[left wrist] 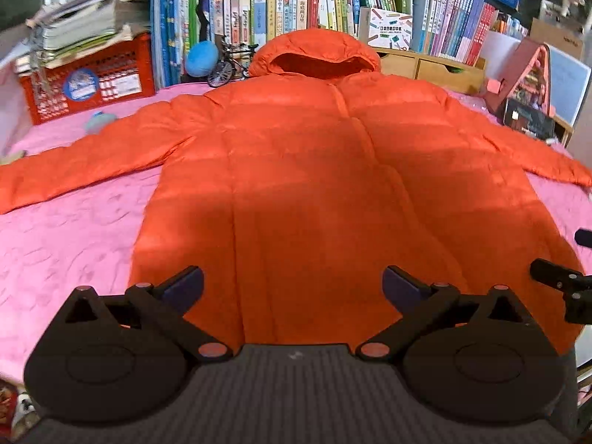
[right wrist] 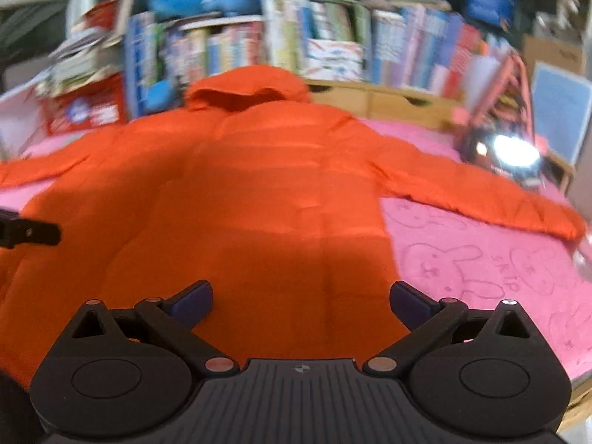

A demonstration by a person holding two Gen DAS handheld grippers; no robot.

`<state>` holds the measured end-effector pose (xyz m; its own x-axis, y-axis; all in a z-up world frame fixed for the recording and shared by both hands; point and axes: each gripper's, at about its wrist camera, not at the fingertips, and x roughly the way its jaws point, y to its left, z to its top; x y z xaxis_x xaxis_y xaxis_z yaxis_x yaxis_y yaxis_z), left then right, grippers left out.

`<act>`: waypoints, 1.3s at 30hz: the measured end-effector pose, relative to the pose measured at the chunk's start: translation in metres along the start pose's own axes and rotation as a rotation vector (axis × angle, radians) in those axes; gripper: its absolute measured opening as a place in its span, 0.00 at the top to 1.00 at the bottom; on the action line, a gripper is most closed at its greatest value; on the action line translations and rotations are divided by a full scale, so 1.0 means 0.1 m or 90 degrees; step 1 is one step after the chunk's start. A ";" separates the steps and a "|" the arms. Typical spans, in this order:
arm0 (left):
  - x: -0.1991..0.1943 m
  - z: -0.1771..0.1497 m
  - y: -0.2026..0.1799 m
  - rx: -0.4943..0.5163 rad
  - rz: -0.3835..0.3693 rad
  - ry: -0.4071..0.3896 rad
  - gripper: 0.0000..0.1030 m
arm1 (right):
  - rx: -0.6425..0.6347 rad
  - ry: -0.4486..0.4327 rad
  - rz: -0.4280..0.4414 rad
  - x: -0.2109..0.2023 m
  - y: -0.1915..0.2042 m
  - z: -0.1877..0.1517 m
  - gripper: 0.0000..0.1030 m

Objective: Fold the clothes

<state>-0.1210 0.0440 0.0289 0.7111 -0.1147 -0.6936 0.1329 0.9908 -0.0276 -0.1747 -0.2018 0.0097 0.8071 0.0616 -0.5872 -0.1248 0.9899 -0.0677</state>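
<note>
An orange hooded puffer jacket lies flat and front up on a pink bedspread, sleeves spread to both sides, hood toward the bookshelves. My left gripper hovers over the jacket's near hem, wide open, nothing between its blue pads. The right gripper shows at the right edge of the left wrist view. In the right wrist view the jacket fills the middle and my right gripper stands wide open above the hem's right part, empty. The left gripper's finger pokes in at the left edge there.
Crowded bookshelves run along the far side. A red crate with stacked papers stands at the back left, next to a blue ball and a toy bicycle. A wooden drawer unit and a small house model are at the back right.
</note>
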 end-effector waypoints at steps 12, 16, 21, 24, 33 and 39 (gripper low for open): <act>-0.27 -0.36 -0.27 0.041 0.003 0.041 0.00 | -0.047 0.029 0.004 -0.42 0.22 -0.32 0.00; -0.32 -0.42 -0.30 0.043 0.000 0.047 0.00 | -0.044 0.032 0.003 -0.47 0.19 -0.38 0.00; -0.35 -0.49 -0.31 0.043 0.000 0.055 0.00 | -0.045 0.041 -0.002 -0.50 0.19 -0.44 0.00; -0.35 -0.52 -0.32 0.043 0.000 0.061 0.00 | -0.049 0.046 -0.004 -0.50 0.21 -0.46 0.00; -0.37 -0.60 -0.33 0.047 -0.001 0.074 0.00 | -0.061 0.051 -0.005 -0.53 0.25 -0.49 0.00; -0.37 -0.62 -0.33 0.046 0.000 0.077 0.00 | -0.073 0.057 -0.001 -0.52 0.29 -0.52 0.00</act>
<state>-0.1943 0.0198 0.0113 0.6236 -0.1008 -0.7752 0.1857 0.9824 0.0217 -0.2507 -0.1831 -0.0036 0.7532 0.0429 -0.6564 -0.1926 0.9685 -0.1578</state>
